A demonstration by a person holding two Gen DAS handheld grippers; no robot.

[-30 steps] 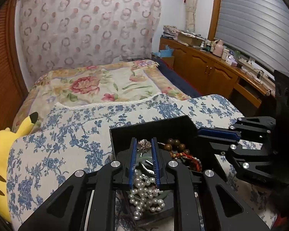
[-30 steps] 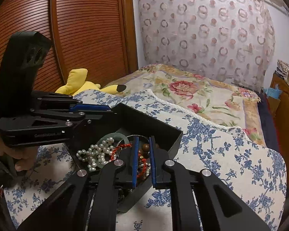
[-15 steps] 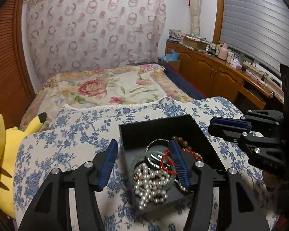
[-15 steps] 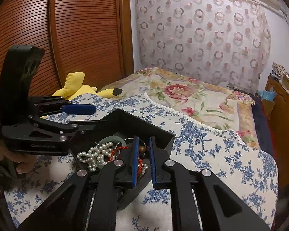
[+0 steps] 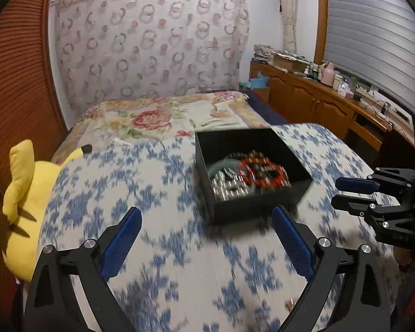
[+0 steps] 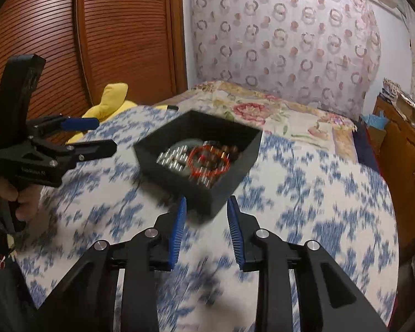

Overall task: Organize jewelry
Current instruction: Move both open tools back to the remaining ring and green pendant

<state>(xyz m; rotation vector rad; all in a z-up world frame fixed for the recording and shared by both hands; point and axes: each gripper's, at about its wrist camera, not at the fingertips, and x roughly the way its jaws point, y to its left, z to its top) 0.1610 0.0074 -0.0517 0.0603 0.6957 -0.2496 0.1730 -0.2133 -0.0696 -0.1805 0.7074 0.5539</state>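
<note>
black box (image 5: 251,191) with jewelry (image 5: 249,177) on bed (image 5: 179,249) | left gripper (image 5: 204,238) fingers spread, empty | right gripper (image 6: 206,227) fingers apart, empty | jewelry looks light, loose, tangling; better pinch one strand

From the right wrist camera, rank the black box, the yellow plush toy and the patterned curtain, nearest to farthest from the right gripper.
1. Black box, just ahead of the right gripper.
2. Yellow plush toy, far left by the bed edge.
3. Patterned curtain, on the back wall.
</note>
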